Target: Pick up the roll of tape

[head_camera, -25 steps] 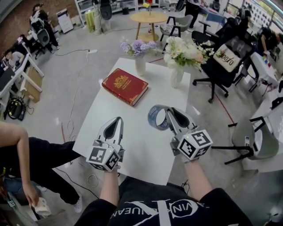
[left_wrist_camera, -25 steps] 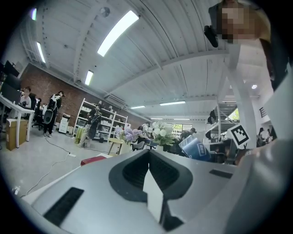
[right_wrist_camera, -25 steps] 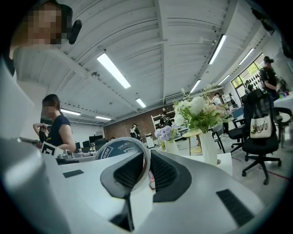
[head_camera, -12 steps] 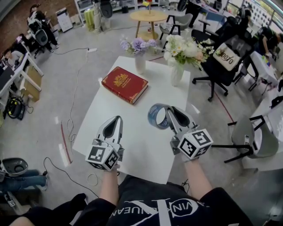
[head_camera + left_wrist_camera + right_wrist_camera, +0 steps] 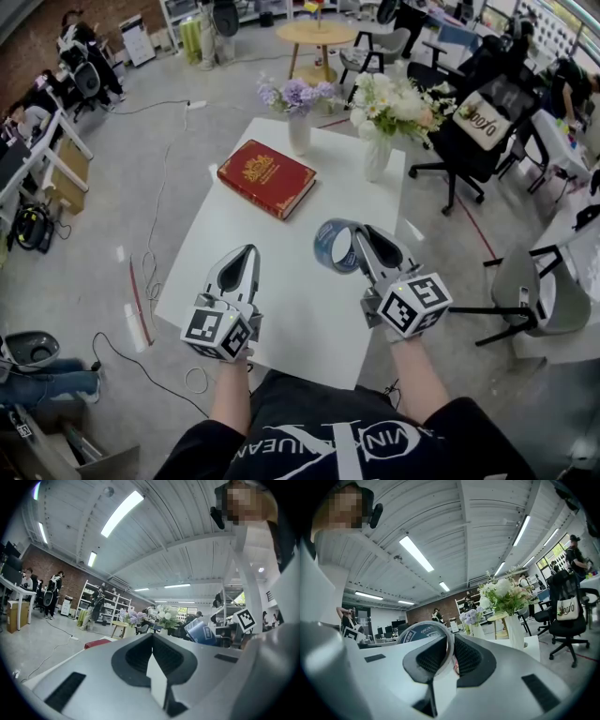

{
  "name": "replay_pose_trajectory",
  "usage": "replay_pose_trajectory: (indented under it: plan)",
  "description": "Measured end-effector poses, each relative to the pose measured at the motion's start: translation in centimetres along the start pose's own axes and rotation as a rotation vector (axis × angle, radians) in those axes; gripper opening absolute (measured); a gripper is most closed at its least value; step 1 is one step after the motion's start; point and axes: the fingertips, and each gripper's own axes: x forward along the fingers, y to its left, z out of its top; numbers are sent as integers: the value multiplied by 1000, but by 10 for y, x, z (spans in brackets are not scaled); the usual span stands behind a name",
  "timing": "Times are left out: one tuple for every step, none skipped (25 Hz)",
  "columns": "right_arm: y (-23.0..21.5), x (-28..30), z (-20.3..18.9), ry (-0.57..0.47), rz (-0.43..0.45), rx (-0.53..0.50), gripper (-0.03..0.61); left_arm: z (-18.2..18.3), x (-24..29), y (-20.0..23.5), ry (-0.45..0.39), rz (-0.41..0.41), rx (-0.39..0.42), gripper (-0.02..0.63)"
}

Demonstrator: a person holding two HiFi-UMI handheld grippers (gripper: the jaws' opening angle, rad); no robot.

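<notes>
The roll of tape (image 5: 335, 246), a clear ring with a blue core, hangs above the white table (image 5: 309, 309), and my right gripper (image 5: 358, 246) is shut on its rim. In the right gripper view the roll of tape (image 5: 423, 637) stands upright between the two dark pads, its band pinched there. My left gripper (image 5: 246, 259) hovers over the table's near left part, shut with nothing in it; in the left gripper view its jaws meet at the left gripper's tip (image 5: 152, 641). From there the held tape (image 5: 201, 632) shows to the right.
A red book (image 5: 265, 179) lies at the table's far left. Two white vases of flowers, purple (image 5: 298, 117) and white (image 5: 380, 127), stand along the far edge. Black office chairs (image 5: 473, 131) are to the right, a round wooden table (image 5: 317, 42) beyond.
Both grippers and the tape have stayed where they were. A person at the lower left has moved out of view.
</notes>
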Motion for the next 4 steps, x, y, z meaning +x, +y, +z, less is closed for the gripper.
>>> replay_pose_trajectory:
  plan:
    - [0,0,0,0,1,-1,63,0,0,1,-1,1,-1,5]
    - [1,1,-1,0,2,-2,63,0,-1,1,-2,1,-1,5]
    - [1,1,-1,0,2,-3,63,-1,-1,2,-3,2,-2,5]
    - [2,2,-1,-1,3,-3,63,-1,-1,3,-4,2,-2,5]
